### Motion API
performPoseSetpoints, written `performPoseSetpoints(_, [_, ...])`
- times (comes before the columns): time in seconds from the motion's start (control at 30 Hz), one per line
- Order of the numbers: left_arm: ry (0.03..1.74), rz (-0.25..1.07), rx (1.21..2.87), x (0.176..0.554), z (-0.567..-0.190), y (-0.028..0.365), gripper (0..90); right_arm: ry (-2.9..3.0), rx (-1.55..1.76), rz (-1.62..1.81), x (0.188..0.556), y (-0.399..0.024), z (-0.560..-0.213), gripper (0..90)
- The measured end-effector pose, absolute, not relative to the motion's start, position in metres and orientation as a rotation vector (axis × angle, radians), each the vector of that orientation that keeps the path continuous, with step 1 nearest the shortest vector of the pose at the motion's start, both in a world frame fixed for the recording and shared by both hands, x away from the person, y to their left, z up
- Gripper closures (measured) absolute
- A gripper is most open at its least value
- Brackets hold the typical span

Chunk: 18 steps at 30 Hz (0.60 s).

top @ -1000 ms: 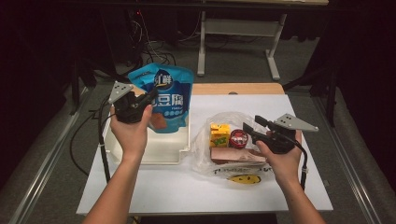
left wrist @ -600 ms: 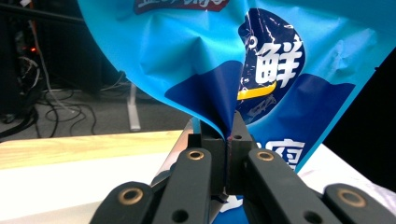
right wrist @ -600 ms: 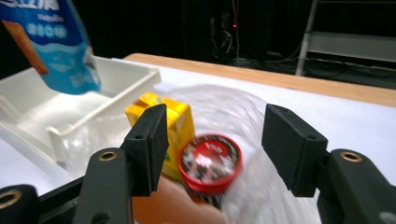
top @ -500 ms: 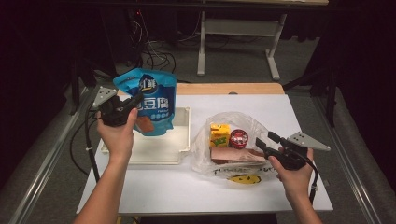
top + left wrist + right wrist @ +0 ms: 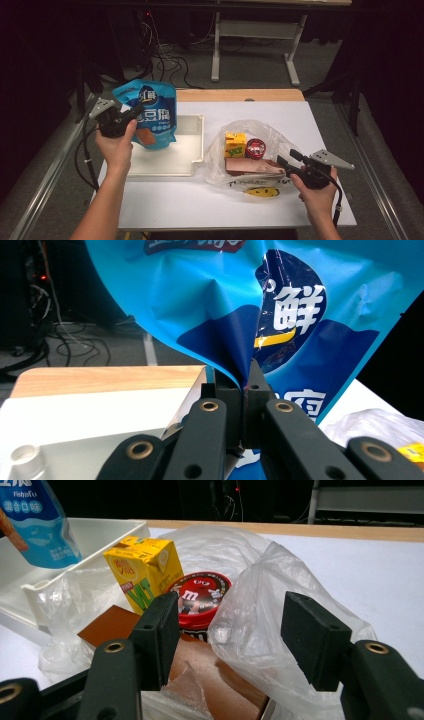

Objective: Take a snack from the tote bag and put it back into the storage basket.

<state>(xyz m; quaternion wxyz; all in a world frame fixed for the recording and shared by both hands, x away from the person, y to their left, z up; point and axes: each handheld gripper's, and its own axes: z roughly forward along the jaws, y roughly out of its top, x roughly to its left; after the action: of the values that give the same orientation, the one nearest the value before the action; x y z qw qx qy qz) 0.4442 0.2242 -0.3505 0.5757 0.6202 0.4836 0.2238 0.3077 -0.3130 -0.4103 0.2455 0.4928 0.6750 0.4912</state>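
Observation:
My left gripper (image 5: 119, 121) is shut on a blue snack bag (image 5: 150, 112), pinching a fold of its foil (image 5: 240, 340) between the pads; the bag hangs over the left end of a white tray (image 5: 187, 150). A clear plastic bag (image 5: 277, 142) lies at centre right, holding a yellow drink carton (image 5: 235, 145), a red round tin (image 5: 256, 148) and a brown flat box (image 5: 252, 166). My right gripper (image 5: 287, 164) is at the bag's near right side. Its jaws stand apart around a bulge of the plastic (image 5: 250, 625), with the tin (image 5: 200, 595) and carton (image 5: 145, 570) just beyond.
The white table sheet (image 5: 300, 115) has bare room at the back right and along the front edge. A wooden strip (image 5: 240, 95) borders the far side. Beyond it are dark floor, cables (image 5: 165, 55) and a metal stand (image 5: 250, 30). A yellow smiley print (image 5: 262, 191) marks the plastic bag's front.
My left gripper has carried the blue bag leftward and a little lower, from over the tray's middle to its left end. My right gripper has dropped toward the near right of the plastic bag.

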Motion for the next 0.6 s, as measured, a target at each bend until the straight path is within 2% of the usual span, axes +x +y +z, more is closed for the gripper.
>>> performPoseSetpoints(0.6, [1.106,0.559,1.417,0.468,-0.387,0.249,89.3,1.832,1.387,1.333,0.308,-0.318,-0.418,42.1])
